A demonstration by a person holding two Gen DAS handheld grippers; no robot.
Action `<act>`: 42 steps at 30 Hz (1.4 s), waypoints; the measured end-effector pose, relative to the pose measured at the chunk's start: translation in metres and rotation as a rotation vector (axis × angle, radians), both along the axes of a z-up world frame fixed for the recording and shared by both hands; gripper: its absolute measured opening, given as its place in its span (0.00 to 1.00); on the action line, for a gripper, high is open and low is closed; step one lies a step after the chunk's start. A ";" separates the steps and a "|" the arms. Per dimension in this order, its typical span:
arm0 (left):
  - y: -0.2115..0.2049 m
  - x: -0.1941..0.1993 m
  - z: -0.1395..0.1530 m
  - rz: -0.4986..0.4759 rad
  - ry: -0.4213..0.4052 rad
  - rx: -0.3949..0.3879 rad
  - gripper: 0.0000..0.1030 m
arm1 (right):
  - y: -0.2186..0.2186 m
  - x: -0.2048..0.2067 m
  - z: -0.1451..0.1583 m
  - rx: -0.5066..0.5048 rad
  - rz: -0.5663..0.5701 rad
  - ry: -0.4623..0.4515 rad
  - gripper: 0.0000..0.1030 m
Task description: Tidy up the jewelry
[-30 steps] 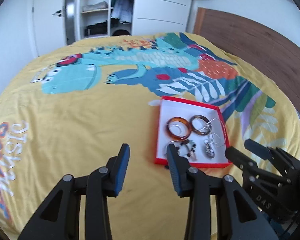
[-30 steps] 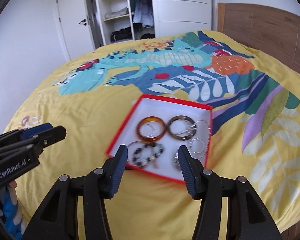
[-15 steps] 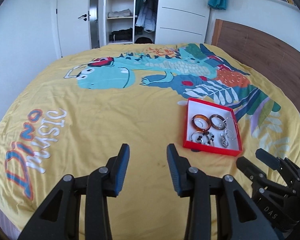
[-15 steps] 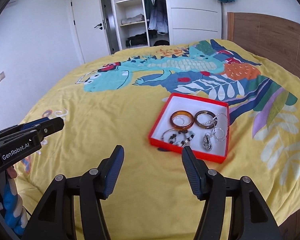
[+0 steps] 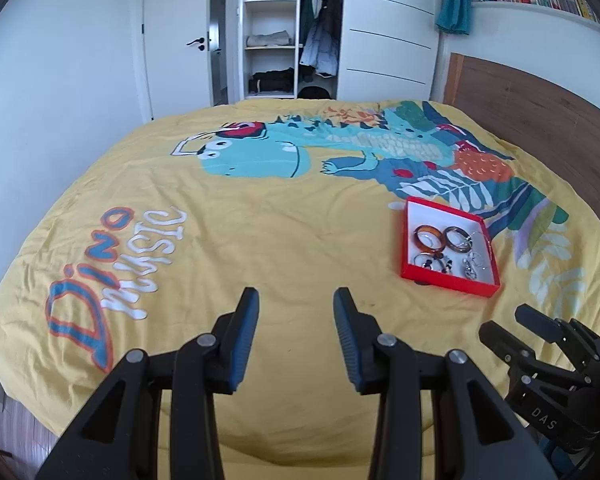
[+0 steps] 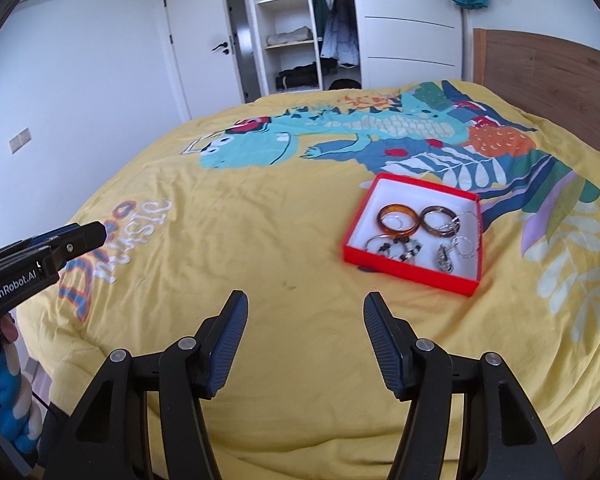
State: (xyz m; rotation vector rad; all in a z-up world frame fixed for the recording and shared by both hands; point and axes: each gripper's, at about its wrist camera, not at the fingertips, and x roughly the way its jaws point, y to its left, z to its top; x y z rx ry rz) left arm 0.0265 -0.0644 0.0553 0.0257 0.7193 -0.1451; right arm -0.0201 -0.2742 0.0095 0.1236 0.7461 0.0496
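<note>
A red box (image 5: 448,282) (image 6: 412,274) with a white inside lies on the bed, right of centre. In it are an amber bangle (image 6: 396,233), a brown bangle (image 6: 436,233), a beaded bracelet (image 6: 400,250) and small silver pieces (image 6: 446,258). My left gripper (image 5: 295,300) hangs open and empty over bare yellow cover, well left of and nearer than the box. My right gripper (image 6: 306,300) is open and empty too, short of the box's near left corner. Each gripper shows in the other's view: the right gripper (image 5: 540,336), the left gripper (image 6: 72,240).
The yellow dinosaur bed cover (image 5: 220,240) fills both views. A wooden headboard (image 5: 540,112) runs along the right. Behind the bed are an open wardrobe (image 5: 292,40) and a white door (image 5: 180,40). A blue and white soft toy (image 6: 16,400) sits at the bed's near left edge.
Both grippers have drawn back from the red box, which now looks smaller and farther off. More of the bed and room shows. The right jaws stand slightly wider.
</note>
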 end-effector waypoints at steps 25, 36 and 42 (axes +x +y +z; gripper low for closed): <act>0.034 -0.026 -0.016 0.062 0.003 0.037 0.36 | 0.016 -0.014 -0.003 0.002 0.022 0.010 0.61; 0.032 -0.027 -0.024 0.024 0.035 0.039 0.36 | 0.017 -0.016 -0.003 -0.005 0.023 0.009 0.61; 0.030 -0.028 -0.025 0.008 0.043 0.044 0.36 | 0.018 -0.016 -0.003 -0.004 0.023 0.009 0.62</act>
